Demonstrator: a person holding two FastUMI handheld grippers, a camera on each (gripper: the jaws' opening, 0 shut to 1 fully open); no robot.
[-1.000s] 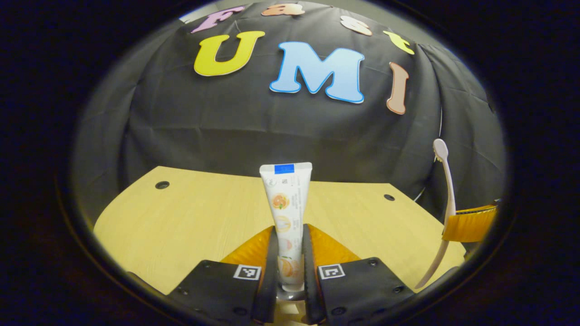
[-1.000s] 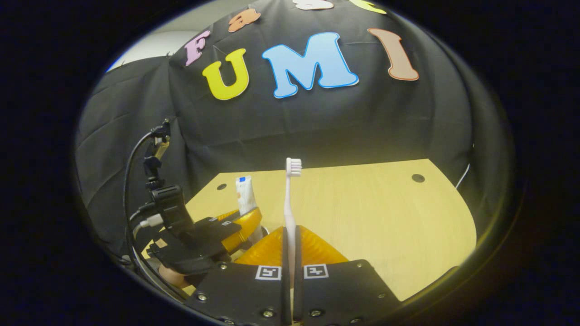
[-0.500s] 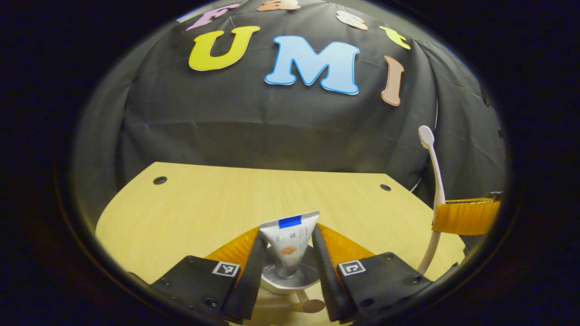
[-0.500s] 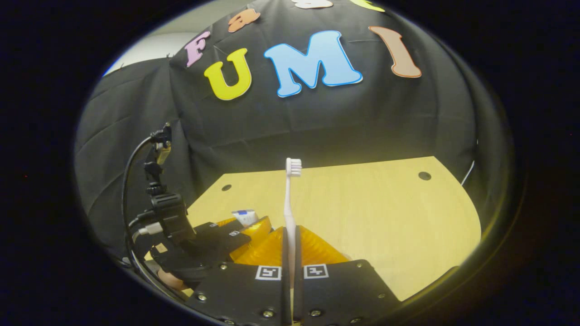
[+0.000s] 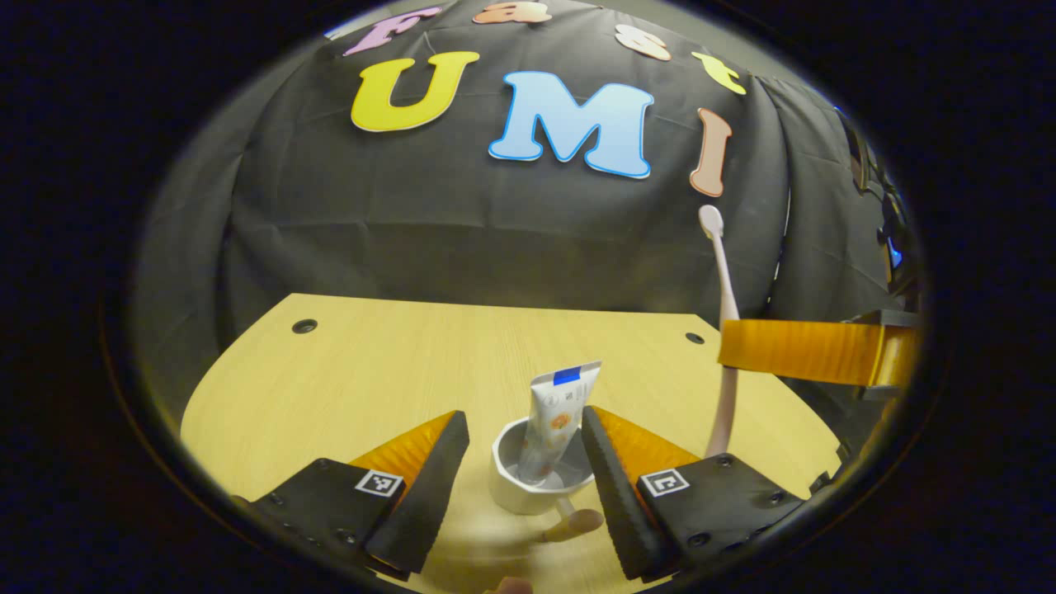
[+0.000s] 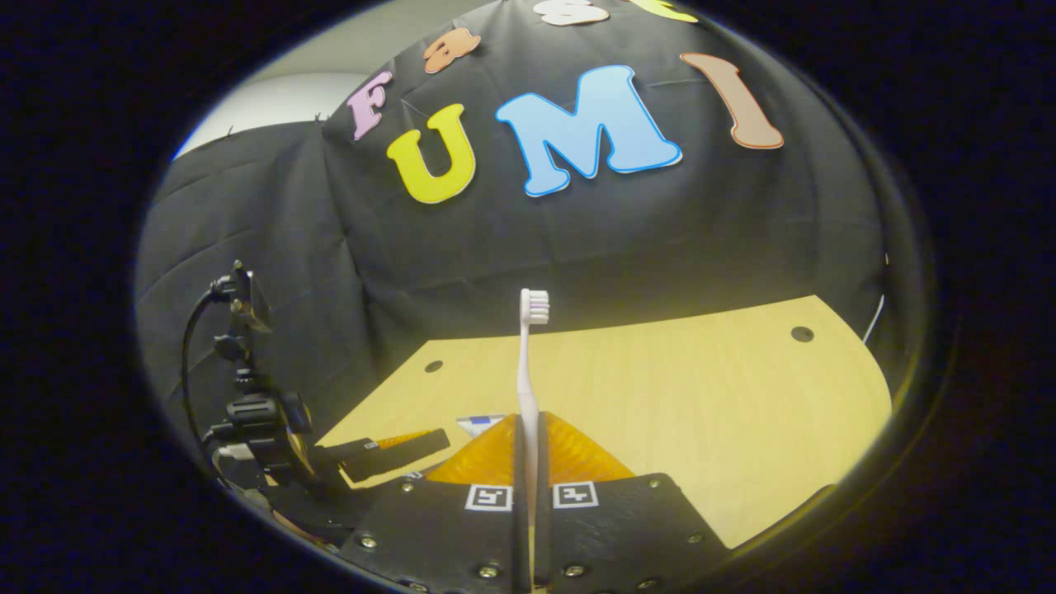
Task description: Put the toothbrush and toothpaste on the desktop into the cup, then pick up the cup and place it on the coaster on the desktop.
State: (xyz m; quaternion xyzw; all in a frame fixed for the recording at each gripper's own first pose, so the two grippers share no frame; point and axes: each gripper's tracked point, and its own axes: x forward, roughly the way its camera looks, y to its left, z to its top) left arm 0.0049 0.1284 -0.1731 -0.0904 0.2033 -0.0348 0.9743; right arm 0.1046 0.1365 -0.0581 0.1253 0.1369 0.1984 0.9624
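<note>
Desk's [image 5: 346,371] mostly bare; toothpaste [image 5: 551,417] sits in the cup [image 5: 528,478], my left gripper [image 5: 524,462] spread wide around it. Right gripper [image 6: 528,462] pinches the toothbrush [image 6: 528,363], so brush and coaster move remain.

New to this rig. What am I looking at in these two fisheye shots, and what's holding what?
No robot arm here: a person carries a two-finger gripper in each hand, and a camera rides on each one, looking along its jaws. In the left gripper view, the left gripper is open around a white cup on the wooden desk; the toothpaste stands inside the cup. In the right gripper view, the right gripper is shut on an upright toothbrush, not yet in the cup.
</note>
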